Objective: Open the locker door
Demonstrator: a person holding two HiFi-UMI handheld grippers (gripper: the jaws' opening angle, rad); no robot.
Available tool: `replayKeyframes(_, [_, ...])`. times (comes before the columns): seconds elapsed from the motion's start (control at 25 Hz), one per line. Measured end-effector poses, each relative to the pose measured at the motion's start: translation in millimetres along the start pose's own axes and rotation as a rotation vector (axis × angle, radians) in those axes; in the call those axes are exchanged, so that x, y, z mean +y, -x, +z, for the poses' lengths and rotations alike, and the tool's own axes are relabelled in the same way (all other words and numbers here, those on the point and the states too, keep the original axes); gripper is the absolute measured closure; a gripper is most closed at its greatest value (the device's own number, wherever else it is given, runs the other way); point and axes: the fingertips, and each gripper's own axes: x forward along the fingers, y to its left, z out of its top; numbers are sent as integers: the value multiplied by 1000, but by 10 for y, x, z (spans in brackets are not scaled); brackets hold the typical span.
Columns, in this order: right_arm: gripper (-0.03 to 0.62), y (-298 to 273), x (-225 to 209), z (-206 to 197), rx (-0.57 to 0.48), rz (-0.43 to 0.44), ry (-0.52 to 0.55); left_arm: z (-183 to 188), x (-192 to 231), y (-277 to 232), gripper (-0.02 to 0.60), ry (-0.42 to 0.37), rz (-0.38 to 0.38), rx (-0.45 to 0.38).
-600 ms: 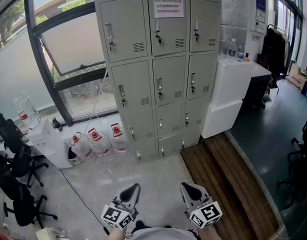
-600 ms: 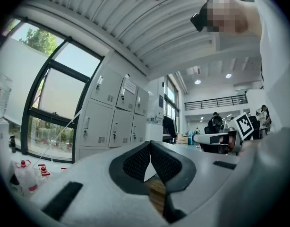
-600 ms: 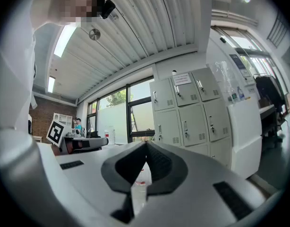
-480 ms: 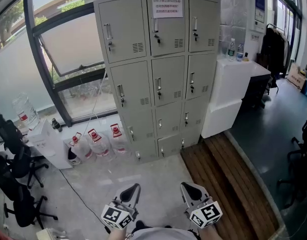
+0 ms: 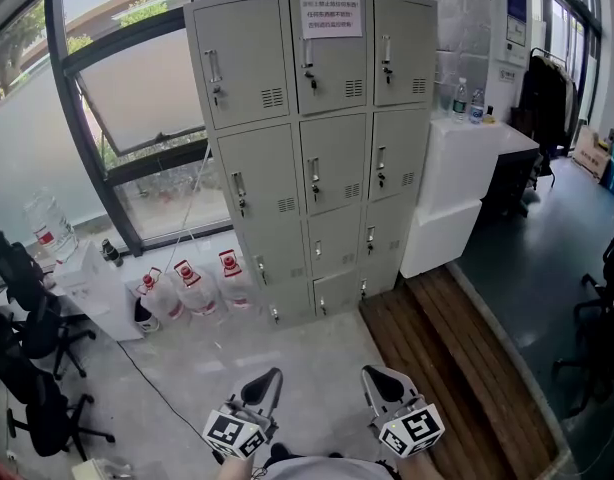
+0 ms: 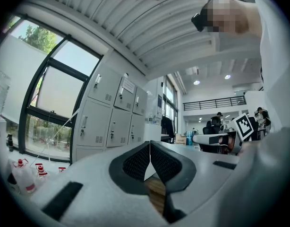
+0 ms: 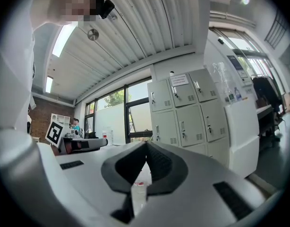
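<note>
A grey metal locker bank (image 5: 312, 138) stands against the far wall, three columns wide, every door closed, each with a small handle and lock. A white paper notice (image 5: 332, 16) is stuck on the top middle door. My left gripper (image 5: 268, 380) and right gripper (image 5: 375, 378) are held low at the bottom of the head view, well short of the lockers, both shut on nothing. The lockers (image 6: 114, 117) appear far off in the left gripper view, and the same lockers (image 7: 185, 110) in the right gripper view.
Large water jugs (image 5: 192, 286) sit on the floor left of the lockers, below a tilted window (image 5: 147, 88). A white cabinet (image 5: 467, 188) with bottles stands right of them. Black office chairs (image 5: 27, 338) crowd the left edge. Wooden decking (image 5: 437, 358) runs along the right.
The head view has drifted slightly, so the lockers sit a little further left and higher. Both grippers keep their place and stay shut.
</note>
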Motion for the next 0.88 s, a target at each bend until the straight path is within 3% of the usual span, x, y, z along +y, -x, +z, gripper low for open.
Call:
replayKeyframes(0.44, [582,124,-399,27,-6,-86,-28,-8,-112,-308,571,6,-30,-1])
replayKeyframes(0.88, [582,19,-972,67,-11,-192,-25,-70,-41,-1039,571,20,-122,10])
